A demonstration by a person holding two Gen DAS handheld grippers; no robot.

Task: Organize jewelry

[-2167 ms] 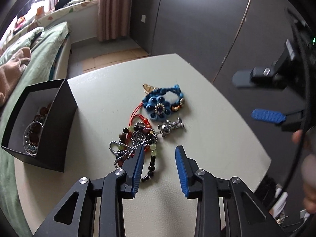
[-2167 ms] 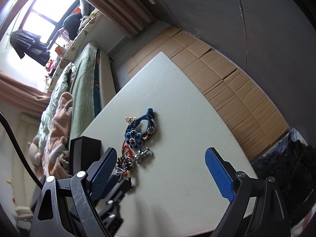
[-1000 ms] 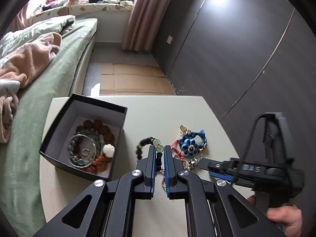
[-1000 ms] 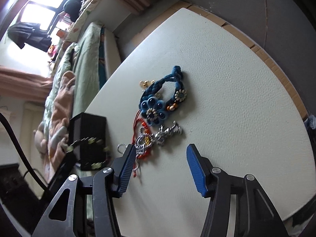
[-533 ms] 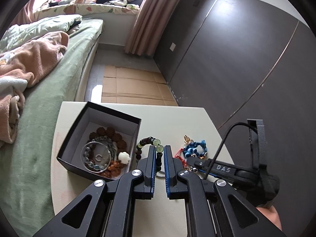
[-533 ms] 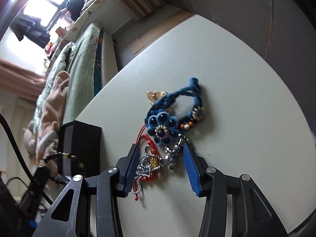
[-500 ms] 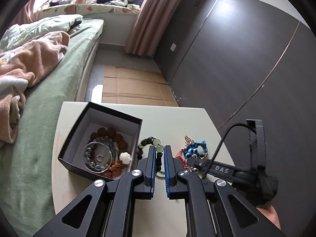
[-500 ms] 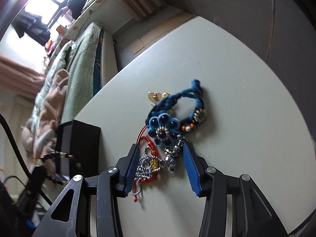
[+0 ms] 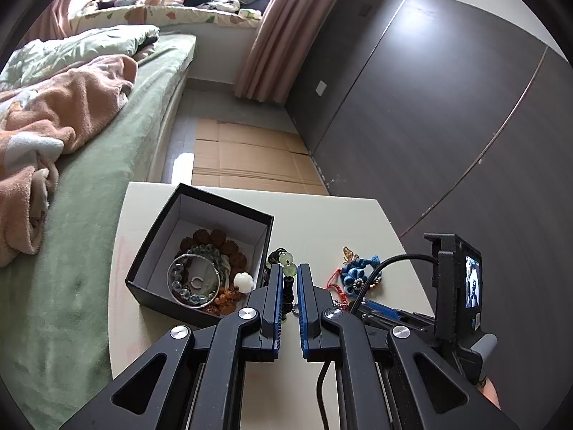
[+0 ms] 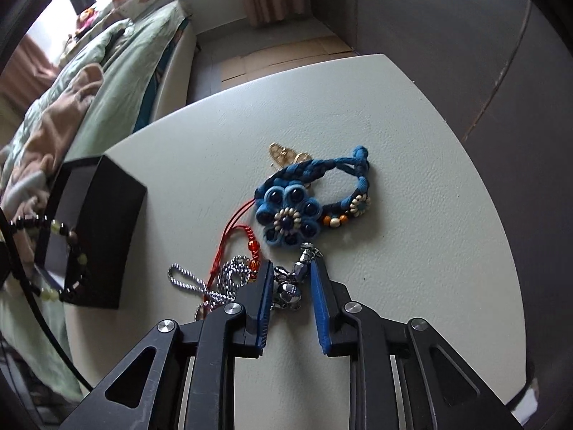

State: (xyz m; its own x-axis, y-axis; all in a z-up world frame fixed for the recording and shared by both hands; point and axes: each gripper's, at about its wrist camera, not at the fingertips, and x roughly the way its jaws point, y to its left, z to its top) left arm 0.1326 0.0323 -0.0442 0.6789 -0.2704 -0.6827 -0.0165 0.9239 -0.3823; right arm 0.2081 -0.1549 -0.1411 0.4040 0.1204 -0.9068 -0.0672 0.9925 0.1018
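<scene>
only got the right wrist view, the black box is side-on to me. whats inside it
observer: The open black box holds a brown bead bracelet, a clear glass-bead bangle and a white flower bead.
operator: is the left claw actually gripping that dangling bracelet
observer: Yes, the left claw is shut on the black and green bead bracelet.
operator: is it over the box opening
observer: Not yet; it appears just outside the box's right wall.

I see a bed [image 9: 107, 165] with a green sheet and a peach blanket [image 9: 61, 107]. Cardboard [image 9: 247, 157] lies on the floor beside dark wardrobe doors [image 9: 429, 125].
</scene>
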